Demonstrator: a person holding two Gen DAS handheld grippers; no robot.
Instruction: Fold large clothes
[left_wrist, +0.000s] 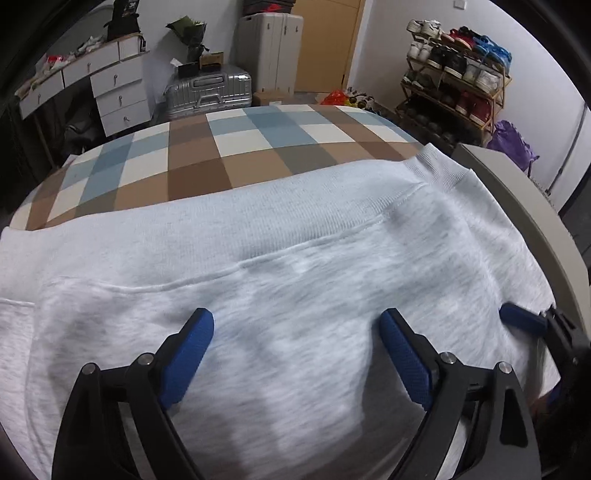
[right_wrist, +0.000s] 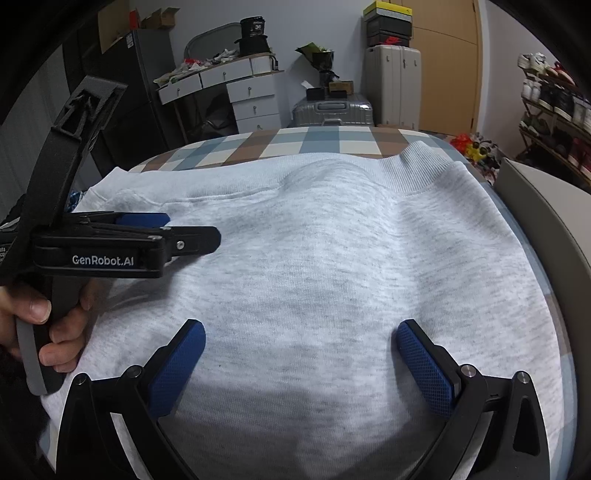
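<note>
A light grey sweatshirt (left_wrist: 295, 258) lies spread over the checked bed, with a ribbed band (left_wrist: 436, 166) at its far right end. My left gripper (left_wrist: 297, 326) hovers just above the cloth, open, with nothing pinched between its blue pads (left_wrist: 192, 343). In the right wrist view the same sweatshirt (right_wrist: 332, 258) fills the middle. My right gripper (right_wrist: 301, 330) stands open over it, holding nothing. The left gripper (right_wrist: 192, 227) shows side-on at the left, held by a hand (right_wrist: 37, 314). One blue finger (left_wrist: 517, 319) of the right gripper shows at the right edge of the left wrist view.
The bed cover (left_wrist: 221, 147) has brown, blue and white squares. A pale board (left_wrist: 517, 206) runs along the bed's right side. Beyond the bed stand a silver suitcase (left_wrist: 210, 92), white drawers (left_wrist: 118, 96), a white cabinet (left_wrist: 269, 51) and a shoe rack (left_wrist: 454, 85).
</note>
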